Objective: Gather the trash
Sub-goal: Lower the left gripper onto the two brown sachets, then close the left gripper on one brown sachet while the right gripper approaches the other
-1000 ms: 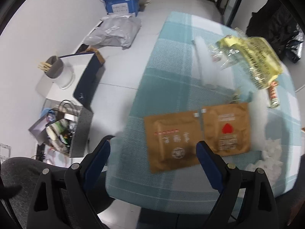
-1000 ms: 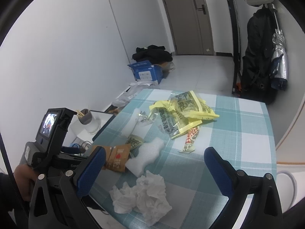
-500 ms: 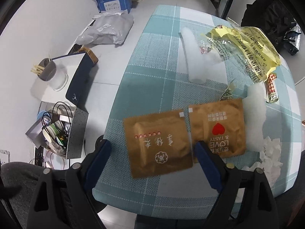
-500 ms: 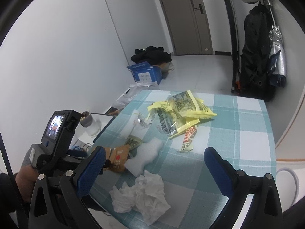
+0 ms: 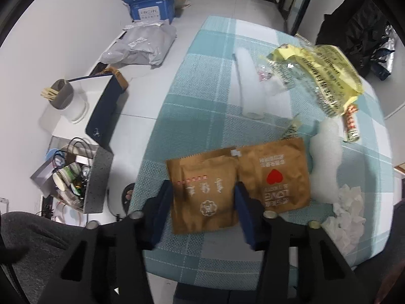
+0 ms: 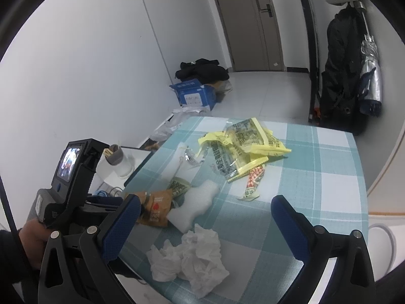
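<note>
What I can't make out from my tools

My left tool [image 5: 201, 198] is closing around the brown packet [image 5: 202, 197], but its lower edge sits behind the blue pads, so I cannot tell if they touch it. From the right wrist, my right tool's left finger covers part of that packet. The counter [image 6: 316, 202] is cut off at its near corner. Print on the yellow wrappers [image 6: 243, 149] is too small to read.

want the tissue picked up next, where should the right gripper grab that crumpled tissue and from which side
Grip the tall bunched middle of the crumpled tissue, coming down from above. It lies loose on the tablecloth near the table's front edge, with puffy folds that stick up and should squash between the pads. The right gripper is open just above it, so a short drop would probably do.
</note>
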The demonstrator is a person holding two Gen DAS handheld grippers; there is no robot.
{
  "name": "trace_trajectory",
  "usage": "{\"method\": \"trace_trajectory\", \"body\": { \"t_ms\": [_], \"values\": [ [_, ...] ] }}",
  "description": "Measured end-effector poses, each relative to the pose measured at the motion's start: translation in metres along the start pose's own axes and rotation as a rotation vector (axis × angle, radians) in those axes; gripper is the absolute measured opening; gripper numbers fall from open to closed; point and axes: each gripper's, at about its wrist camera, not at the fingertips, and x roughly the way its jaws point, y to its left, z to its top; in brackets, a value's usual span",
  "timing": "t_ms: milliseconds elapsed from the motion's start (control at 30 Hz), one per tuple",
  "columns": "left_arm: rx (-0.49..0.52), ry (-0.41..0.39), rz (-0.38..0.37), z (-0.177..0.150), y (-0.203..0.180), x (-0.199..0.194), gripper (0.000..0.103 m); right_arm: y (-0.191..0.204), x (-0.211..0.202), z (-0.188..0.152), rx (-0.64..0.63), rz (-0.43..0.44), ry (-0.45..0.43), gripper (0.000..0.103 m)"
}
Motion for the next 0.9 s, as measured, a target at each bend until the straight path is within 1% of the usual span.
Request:
{"method": "trace_trajectory", "body": {
  "t_ms": [133, 167, 200, 233, 533, 767, 867, 900],
  "values": [
    [-0.014, -0.005, -0.024, 0.0, 0.003, 0.0, 0.04, 0.005, 0.002, 0.001, -0.016, -0.007, 0.012, 0.103],
    [-0.025, -0.006, -0.04, 0.0, 0.005, -0.001, 0.036, 0.006, 0.003, 0.001, -0.02, -0.008, 0.014, 0.103],
    [-0.035, -0.01, -0.068, 0.0, 0.007, -0.002, 0.022, 0.007, 0.003, 0.0, -0.026, -0.01, 0.017, 0.103],
    [-0.041, -0.012, -0.099, 0.0, 0.007, -0.003, 0.011, 0.009, 0.004, 0.0, -0.033, -0.012, 0.021, 0.103],
    [-0.079, -0.001, -0.183, 0.002, 0.015, -0.002, 0.008, 0.02, 0.014, -0.001, -0.067, -0.012, 0.069, 0.103],
    [-0.099, -0.026, -0.268, 0.003, 0.02, -0.016, 0.004, 0.026, 0.023, 0.001, -0.065, 0.006, 0.088, 0.103],
    [-0.113, -0.04, -0.313, 0.004, 0.024, -0.023, 0.003, 0.029, 0.03, 0.002, -0.069, 0.033, 0.114, 0.098],
    [-0.115, -0.047, -0.322, 0.005, 0.025, -0.024, 0.003, 0.031, 0.032, 0.003, -0.07, 0.047, 0.124, 0.094]
  ]
}}
